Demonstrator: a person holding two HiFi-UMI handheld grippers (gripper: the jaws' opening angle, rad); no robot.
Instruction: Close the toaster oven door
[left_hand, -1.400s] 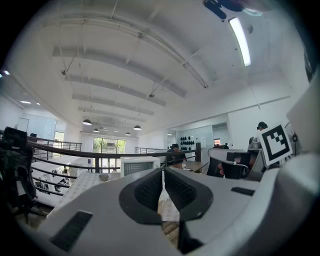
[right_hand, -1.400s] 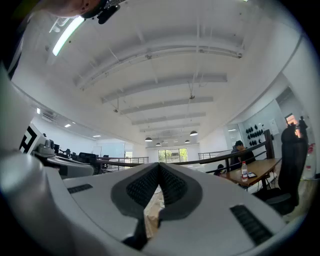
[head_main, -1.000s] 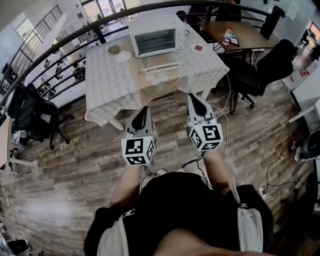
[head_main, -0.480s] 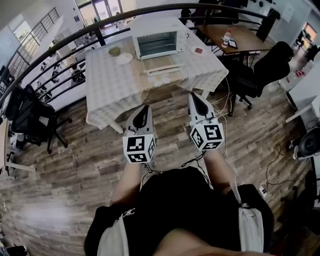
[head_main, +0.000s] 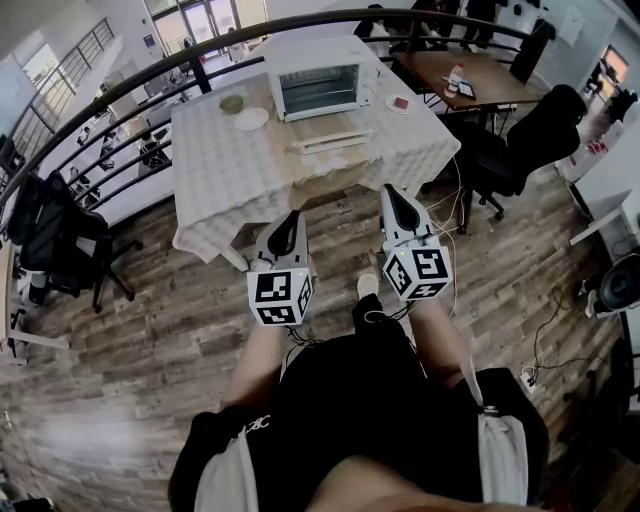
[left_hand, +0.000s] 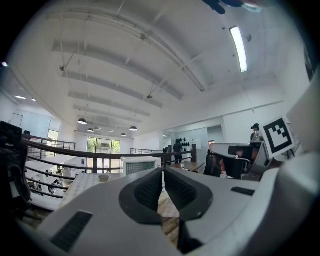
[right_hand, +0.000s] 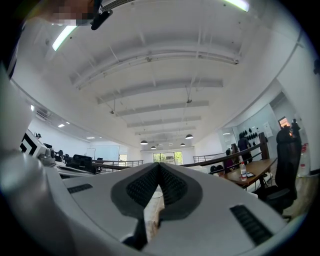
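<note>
Shoe (head_main: 368, 285) stepped forward, toaster oven (head_main: 318, 80) door unclear

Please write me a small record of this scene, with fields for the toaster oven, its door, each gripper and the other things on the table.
toaster oven: far side of the cloth-covered table
oven door: seems folded down, open
left gripper: shut, empty, over the floor, short of the table
right gripper: shut, empty, close to the table's near edge
also on table: small bowl, white plate, second plate with something red
</note>
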